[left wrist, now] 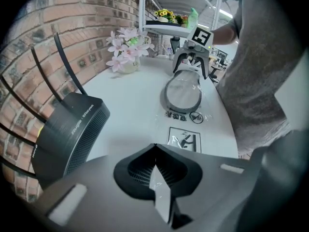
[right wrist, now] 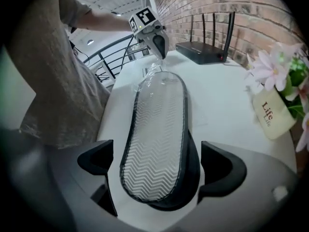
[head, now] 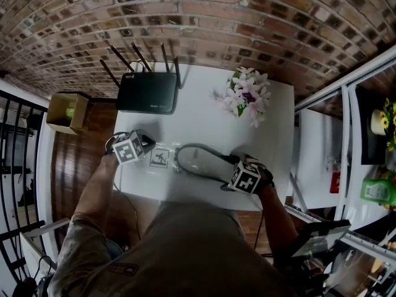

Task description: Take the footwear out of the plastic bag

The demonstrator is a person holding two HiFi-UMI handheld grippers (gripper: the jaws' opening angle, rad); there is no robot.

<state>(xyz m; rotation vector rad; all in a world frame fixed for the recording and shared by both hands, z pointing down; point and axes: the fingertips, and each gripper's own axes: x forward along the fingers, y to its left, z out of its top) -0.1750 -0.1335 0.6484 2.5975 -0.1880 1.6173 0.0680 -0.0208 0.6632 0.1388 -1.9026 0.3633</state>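
Note:
A dark slipper (head: 201,161) lies sole-up on the white table (head: 204,113), its far end inside a clear plastic bag (head: 159,158) with printed warning signs. The zigzag tread of the slipper (right wrist: 157,129) fills the right gripper view. My left gripper (head: 150,144) is shut on the bag's end, and a strip of clear film (left wrist: 161,197) shows between its closed jaws. My right gripper (right wrist: 157,163) is open, with one jaw on each side of the slipper's near end and neither pad touching it. From the left gripper view, the right gripper (left wrist: 193,64) hangs over the slipper (left wrist: 183,93).
A black router (head: 147,91) with several antennas stands at the table's back left. A small pot of pink flowers (head: 247,94) stands at the back right. On the wooden floor to the left is a cardboard box (head: 65,111). The person's body is against the table's front edge.

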